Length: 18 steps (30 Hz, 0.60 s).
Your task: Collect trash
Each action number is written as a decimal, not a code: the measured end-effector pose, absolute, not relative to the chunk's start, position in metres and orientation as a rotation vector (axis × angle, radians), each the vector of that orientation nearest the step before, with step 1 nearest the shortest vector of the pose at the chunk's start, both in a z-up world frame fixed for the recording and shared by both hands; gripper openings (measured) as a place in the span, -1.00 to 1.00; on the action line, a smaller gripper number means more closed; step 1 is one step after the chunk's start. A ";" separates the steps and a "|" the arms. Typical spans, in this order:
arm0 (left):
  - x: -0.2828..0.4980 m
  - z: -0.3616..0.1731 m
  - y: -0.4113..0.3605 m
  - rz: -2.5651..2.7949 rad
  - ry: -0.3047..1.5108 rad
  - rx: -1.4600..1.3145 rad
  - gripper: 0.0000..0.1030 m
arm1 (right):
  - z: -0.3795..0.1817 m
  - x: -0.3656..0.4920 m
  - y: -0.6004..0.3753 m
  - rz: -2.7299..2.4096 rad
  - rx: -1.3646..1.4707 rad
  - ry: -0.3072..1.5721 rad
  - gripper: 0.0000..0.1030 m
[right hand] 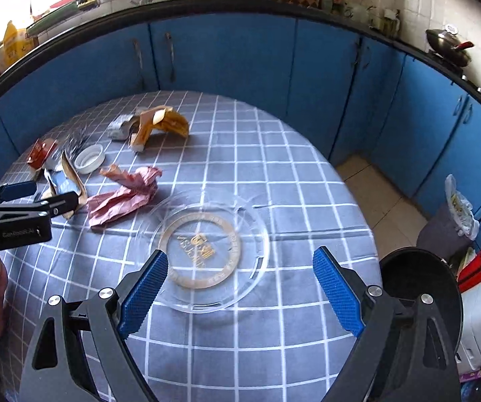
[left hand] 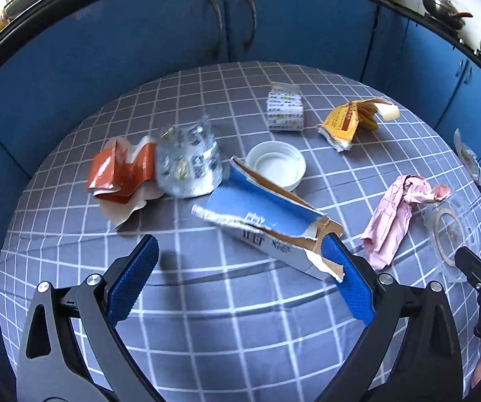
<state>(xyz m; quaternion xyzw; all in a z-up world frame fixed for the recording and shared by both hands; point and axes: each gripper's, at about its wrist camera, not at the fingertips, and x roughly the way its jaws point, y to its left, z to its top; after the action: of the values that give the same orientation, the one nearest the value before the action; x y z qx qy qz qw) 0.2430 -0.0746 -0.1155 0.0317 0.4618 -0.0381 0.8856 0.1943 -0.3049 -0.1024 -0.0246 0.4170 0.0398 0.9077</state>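
- Left gripper (left hand: 240, 254): jaws stood wide apart and held nothing; one blue pad lay at, perhaps against, the torn near end of the blue carton (left hand: 267, 221), though contact could not be confirmed.
- Blue carton: lay flattened on the checked tablecloth (left hand: 207, 318), just in front of the white cap (left hand: 276, 164); its long axis ran diagonally from beside the cap toward the left gripper's right-hand pad.
- Right gripper (right hand: 240, 288): jaws likewise spread wide and empty, with the clear plastic lid (right hand: 207, 248) lying flat just ahead of and between the pads.
- Other trash relative to the white cap: crumpled clear wrapper (left hand: 190, 164) and orange wrapper (left hand: 123, 171) to its left, small printed box (left hand: 285, 110) and yellow packet (left hand: 347, 124) beyond it, pink crumpled paper (left hand: 394, 214) to its right.
- Judgement: the carton sat nearer the left gripper, the lid nearer the right; closing across the carton's short width would probably suit the left.
- Black bin (right hand: 421, 288): stood off the table edge, beside the right gripper.
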 end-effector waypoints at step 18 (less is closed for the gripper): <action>0.234 -0.111 -0.063 -0.099 0.947 0.037 0.11 | -0.105 0.198 -0.280 0.165 -0.067 0.873 0.66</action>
<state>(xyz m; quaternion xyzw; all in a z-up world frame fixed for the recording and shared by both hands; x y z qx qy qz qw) 0.2345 -0.0633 -0.1106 0.0176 0.4556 -0.0475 0.8887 0.1985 -0.2799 -0.1047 -0.0324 0.4222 0.0800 0.9024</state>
